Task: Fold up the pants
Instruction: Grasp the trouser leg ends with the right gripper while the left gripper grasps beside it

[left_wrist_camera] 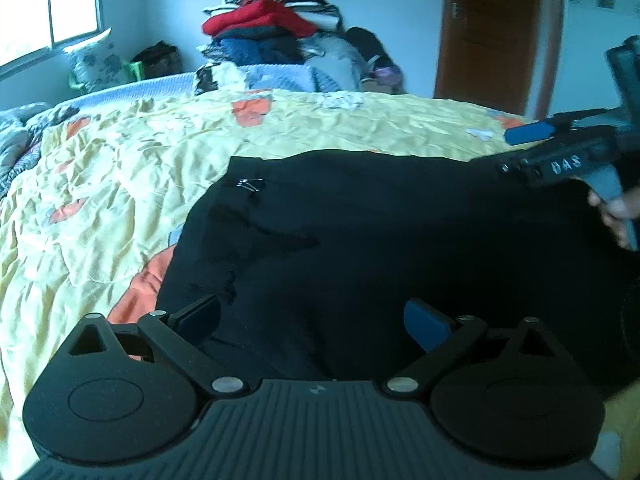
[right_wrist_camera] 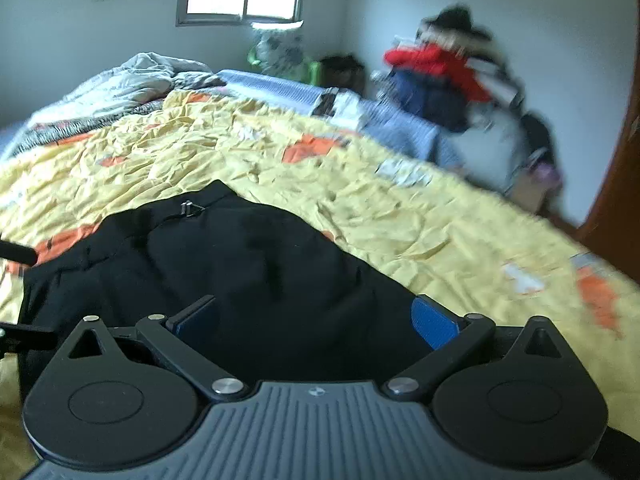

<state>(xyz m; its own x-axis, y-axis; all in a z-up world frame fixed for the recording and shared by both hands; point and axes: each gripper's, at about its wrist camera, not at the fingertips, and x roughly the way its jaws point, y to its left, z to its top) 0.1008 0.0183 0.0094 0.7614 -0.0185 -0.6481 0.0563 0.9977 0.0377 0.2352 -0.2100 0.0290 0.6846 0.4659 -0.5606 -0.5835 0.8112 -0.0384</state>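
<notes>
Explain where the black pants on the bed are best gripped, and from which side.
Pinch the black pants at the straight far edge near the metal clasp, coming in low from the yellow bedspread side: there the cloth lies flat, thin and exposed.

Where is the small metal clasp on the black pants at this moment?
The metal clasp sits near the far left corner of the black pants, close to their edge against the yellow quilt; the right wrist view shows it at the pants' far end.

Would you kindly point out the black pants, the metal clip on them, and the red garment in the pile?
Black pants (left_wrist_camera: 360,240): left wrist view, middle of the fabric.
Metal clip (left_wrist_camera: 250,185): left wrist view, its centre.
Red garment (left_wrist_camera: 256,20): left wrist view, its front.
</notes>
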